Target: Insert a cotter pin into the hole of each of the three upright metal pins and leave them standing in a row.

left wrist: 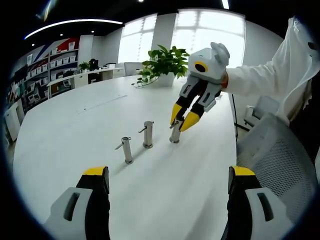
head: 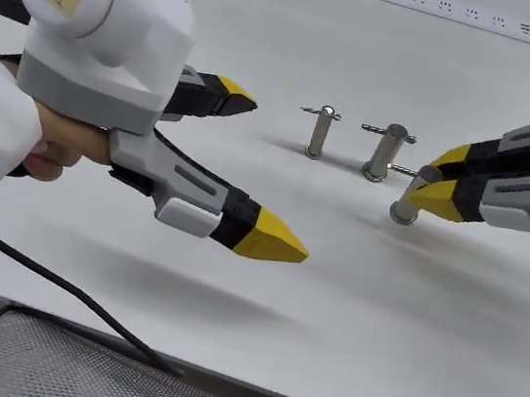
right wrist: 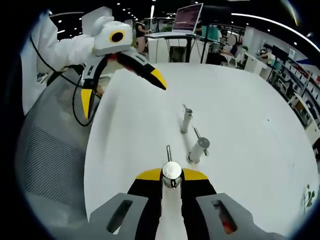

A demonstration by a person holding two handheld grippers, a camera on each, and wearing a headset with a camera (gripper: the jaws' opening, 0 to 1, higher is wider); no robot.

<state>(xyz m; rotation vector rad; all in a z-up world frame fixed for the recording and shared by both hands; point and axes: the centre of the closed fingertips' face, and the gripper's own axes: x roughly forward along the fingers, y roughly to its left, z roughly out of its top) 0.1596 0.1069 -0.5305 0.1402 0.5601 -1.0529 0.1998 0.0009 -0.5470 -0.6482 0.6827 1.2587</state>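
- Your left claw (head: 280, 181) is open with its jaws spread wide. It holds nothing and hangs above the surface (head: 226, 331), well apart from the parts.
- Your right claw (head: 427, 187) is closed around the top of the third metal pin (head: 405, 208), the one at the right end of the row in the head view.
- The left-hand metal pin (head: 319, 137) stands upright on the surface with a cotter pin (head: 321, 113) through its top. Count this one as done.
- The middle metal pin (head: 381, 158) also stands upright, with its own cotter pin (head: 389, 132) crosswise through the head. Count this one as done too.
- A thin rod (head: 402, 169) sticks out sideways from the top of the third metal pin, just beside your claw tips. In the right gripper view it points forward past the pin's head. It looks like the last cotter pin, already in the hole, but you cannot tell how far it is seated.
- The third metal pin has its base on the surface and seems to lean slightly. That may be only the camera angle.
- Progress, as a judgement: two of three are finished and the third is nearly there.
- What is left: confirm the last cotter pin is through, release, and check that all three stand in line.
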